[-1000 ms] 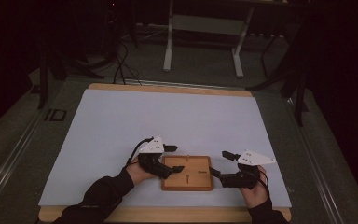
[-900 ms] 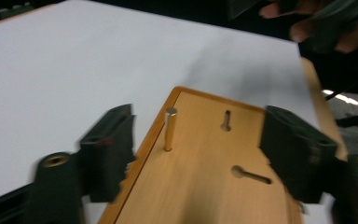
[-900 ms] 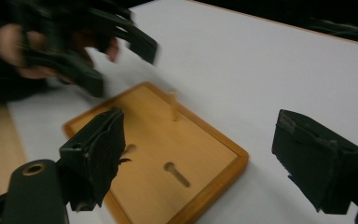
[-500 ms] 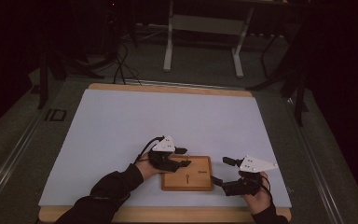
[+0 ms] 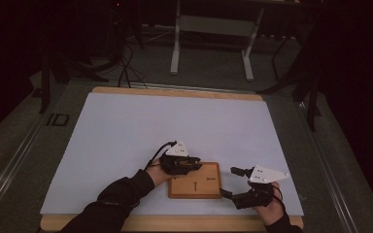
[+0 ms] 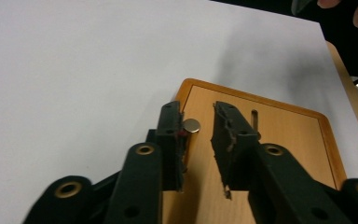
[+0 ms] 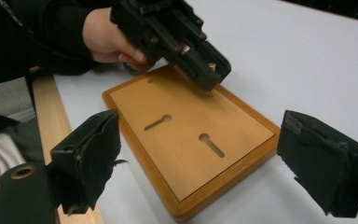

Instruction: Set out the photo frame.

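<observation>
- The left claw (image 6: 198,135) has just been closing around a small metal pin (image 6: 191,125) on the wooden board (image 5: 209,187), near the surface's (image 5: 126,131) front edge, to lift it; one pad touches.
- The right claw (image 7: 205,168) hangs released beside the board, ready to steady it.

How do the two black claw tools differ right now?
The left gripper has its jaws drawn close together, and they have just been closing around a small metal peg; the right gripper has its jaws spread wide with nothing between them. The left one reaches over the wooden board; the right one sits beside the board's edge. Both are hand-held, black, with a grey plate on top.
</observation>
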### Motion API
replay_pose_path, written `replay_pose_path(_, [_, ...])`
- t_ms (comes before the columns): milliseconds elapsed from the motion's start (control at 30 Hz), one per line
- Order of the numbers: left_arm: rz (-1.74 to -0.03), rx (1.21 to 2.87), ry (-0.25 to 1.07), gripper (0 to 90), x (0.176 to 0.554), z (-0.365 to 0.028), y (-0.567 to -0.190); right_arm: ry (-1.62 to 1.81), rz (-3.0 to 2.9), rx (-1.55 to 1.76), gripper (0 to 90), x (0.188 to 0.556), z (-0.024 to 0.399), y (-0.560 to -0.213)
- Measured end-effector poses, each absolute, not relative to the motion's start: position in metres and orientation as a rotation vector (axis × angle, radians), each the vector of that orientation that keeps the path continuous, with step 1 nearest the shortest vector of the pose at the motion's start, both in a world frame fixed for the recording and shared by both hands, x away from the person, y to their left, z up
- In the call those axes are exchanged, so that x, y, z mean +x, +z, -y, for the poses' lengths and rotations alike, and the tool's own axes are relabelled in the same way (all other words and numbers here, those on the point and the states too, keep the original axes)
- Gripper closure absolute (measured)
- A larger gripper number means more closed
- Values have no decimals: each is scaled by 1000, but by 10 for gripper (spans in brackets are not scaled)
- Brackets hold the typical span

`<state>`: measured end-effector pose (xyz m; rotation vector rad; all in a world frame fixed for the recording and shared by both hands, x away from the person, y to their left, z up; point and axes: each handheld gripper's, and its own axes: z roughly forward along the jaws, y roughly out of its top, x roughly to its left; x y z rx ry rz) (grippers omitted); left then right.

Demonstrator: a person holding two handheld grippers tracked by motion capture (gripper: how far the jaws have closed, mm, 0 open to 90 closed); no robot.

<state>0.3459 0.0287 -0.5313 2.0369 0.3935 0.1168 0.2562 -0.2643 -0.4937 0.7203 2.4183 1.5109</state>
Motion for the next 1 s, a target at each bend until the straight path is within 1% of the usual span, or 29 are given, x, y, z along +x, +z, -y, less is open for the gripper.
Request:
replay_pose_path(33, [-394, 2037, 117, 766, 346, -29, -531, 1511, -2418, 720, 130, 256, 264, -494])
replay_pose_path(100, [-410, 2034, 117, 776, 346, -29, -532, 1517, -2422, 716, 131, 256, 265, -494])
replay_pose_path(167, [-412, 2034, 131, 820, 347, -29, -532, 1508, -2427, 711, 131, 257, 265, -494])
replay_pose_path(367, [-402, 2045, 128, 830, 348, -29, -531, 1482, -2434, 662, 133, 256, 263, -496])
replay_pose_path(567, [-400, 2050, 87, 832, 352, -29, -531, 1512, -2412, 657, 131, 257, 265, -494])
replay_pose_path(733, [-407, 2071, 72, 832, 353, -28, -528, 1433, -2447, 675, 107, 257, 263, -493])
replay_pose_path(1000, [-419, 2065, 38, 830, 356, -29, -529, 1329, -2452, 596, 103, 246, 256, -495])
